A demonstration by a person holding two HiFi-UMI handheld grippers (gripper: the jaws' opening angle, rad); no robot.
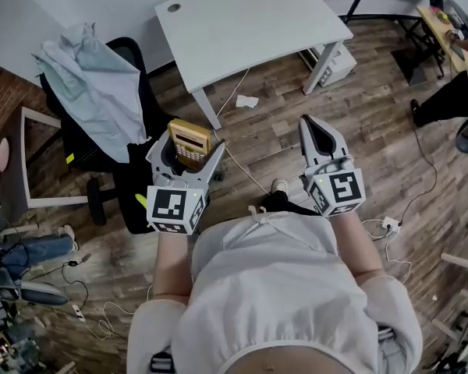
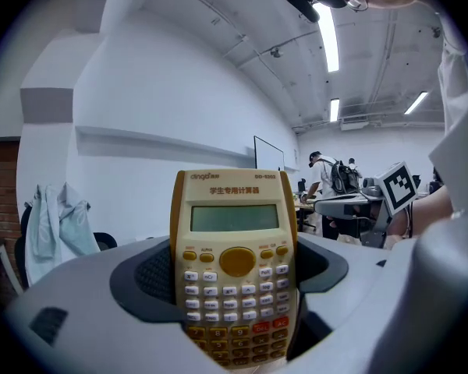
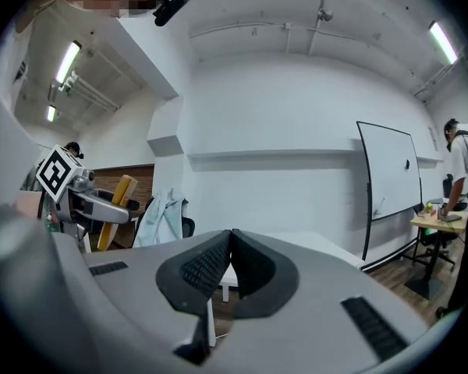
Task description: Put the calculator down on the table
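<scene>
**Yellow calculator held upright in the left gripper, short of the white worktop**

The calculator [image 2: 235,263] is a yellow scientific model with a grey screen above rows of white and orange keys. It stands upright in the air, screen end up and keys facing the left gripper's camera. The left gripper [image 1: 189,148] has its jaws closed on the two long side edges of the keypad half, so the screen half sticks out free.

It looks light and stiff, with a hard plastic shell. The smooth edges could slide in a loose grip, so the side edges are a sound place to hold, off the keys and screen.

The right gripper [image 3: 231,248] is held alongside with its jaws pressed together and nothing between them.

The head view shows the calculator over a wooden floor [image 1: 374,107], in front of the person. The worktop [image 1: 249,22], white and bare, lies further ahead, so the calculator has not reached it yet. A black chair [image 1: 132,178] draped with pale cloth [image 1: 90,84] stands to the left.
</scene>
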